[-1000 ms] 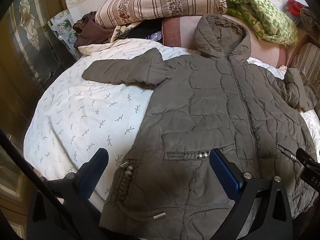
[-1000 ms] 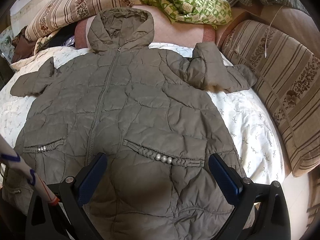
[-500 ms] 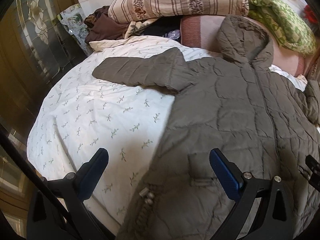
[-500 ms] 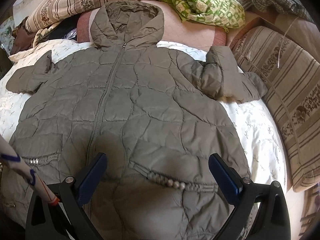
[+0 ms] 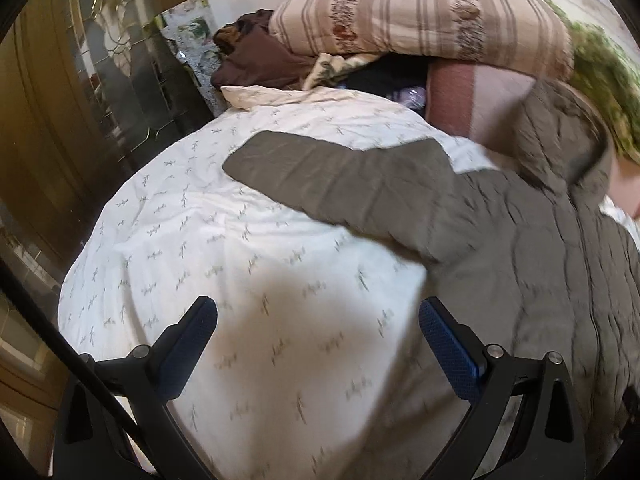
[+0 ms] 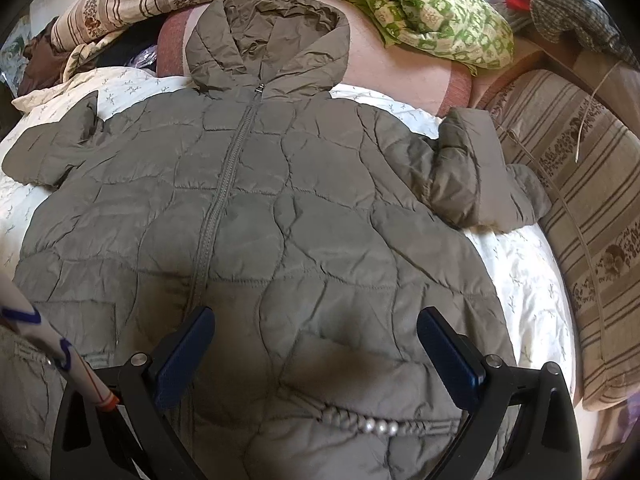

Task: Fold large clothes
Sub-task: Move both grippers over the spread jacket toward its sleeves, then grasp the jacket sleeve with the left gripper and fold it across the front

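An olive quilted hooded jacket (image 6: 280,208) lies flat, front up and zipped, on a white bed sheet (image 5: 200,240). Its hood (image 6: 268,40) rests against a pink bolster. Its one sleeve (image 5: 340,188) stretches out to the left across the sheet; the other sleeve (image 6: 472,172) is bent back on itself at the right. My left gripper (image 5: 316,340) is open and empty, above bare sheet, below the left sleeve. My right gripper (image 6: 316,344) is open and empty, above the jacket's lower front, just above the beaded pocket (image 6: 372,426).
Striped pillows (image 5: 420,16) and dark clothes (image 5: 260,60) are piled at the head of the bed. A green patterned blanket (image 6: 432,20) lies on the pink bolster (image 6: 400,72). A striped cushion (image 6: 592,240) borders the right side. A glass-panelled wooden door (image 5: 80,100) stands at the left.
My left gripper has moved left and forward, off the jacket's hem onto bare sheet toward the left sleeve. My right gripper has moved forward up the jacket's front. Both stay open.
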The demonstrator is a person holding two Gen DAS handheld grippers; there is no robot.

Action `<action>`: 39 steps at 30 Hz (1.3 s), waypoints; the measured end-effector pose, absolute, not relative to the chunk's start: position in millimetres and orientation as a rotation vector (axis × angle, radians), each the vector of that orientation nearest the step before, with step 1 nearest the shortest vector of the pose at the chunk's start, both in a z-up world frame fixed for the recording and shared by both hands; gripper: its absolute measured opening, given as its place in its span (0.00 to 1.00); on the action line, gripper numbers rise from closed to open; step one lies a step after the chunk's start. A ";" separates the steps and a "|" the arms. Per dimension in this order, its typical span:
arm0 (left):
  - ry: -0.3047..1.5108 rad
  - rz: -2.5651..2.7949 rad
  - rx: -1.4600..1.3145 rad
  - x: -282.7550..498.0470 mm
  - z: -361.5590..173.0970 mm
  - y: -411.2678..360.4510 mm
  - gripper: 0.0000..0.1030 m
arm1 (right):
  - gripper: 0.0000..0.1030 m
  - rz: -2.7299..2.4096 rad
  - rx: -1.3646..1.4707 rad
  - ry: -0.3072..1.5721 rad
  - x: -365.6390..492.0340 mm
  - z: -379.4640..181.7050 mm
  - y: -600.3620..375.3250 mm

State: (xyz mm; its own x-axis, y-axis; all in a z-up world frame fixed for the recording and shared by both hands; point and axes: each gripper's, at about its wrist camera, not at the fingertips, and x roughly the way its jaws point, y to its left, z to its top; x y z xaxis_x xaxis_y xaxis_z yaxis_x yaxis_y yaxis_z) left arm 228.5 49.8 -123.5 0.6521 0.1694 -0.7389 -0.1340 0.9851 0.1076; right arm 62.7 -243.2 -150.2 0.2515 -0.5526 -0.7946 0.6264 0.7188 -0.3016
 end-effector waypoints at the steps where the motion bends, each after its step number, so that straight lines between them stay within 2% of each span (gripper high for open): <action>1: 0.844 0.179 0.036 233.3 -123.5 53.4 0.98 | 1.00 -0.803 0.080 1.045 65.0 -151.0 -244.2; 9: 0.866 0.220 -0.102 293.7 -132.1 103.9 0.98 | 1.00 -0.800 0.077 1.037 78.9 -153.8 -249.1; 24: 0.963 0.254 -0.467 413.2 -191.4 211.9 0.98 | 1.00 -0.805 0.069 1.028 85.0 -162.9 -250.7; 31: 0.995 0.178 -0.623 456.5 -220.4 216.9 0.98 | 1.00 -0.823 0.056 1.046 86.4 -170.3 -253.3; 39: 0.970 0.259 -0.504 488.3 -223.9 201.2 0.96 | 1.00 -0.870 0.040 1.046 79.3 -168.6 -262.4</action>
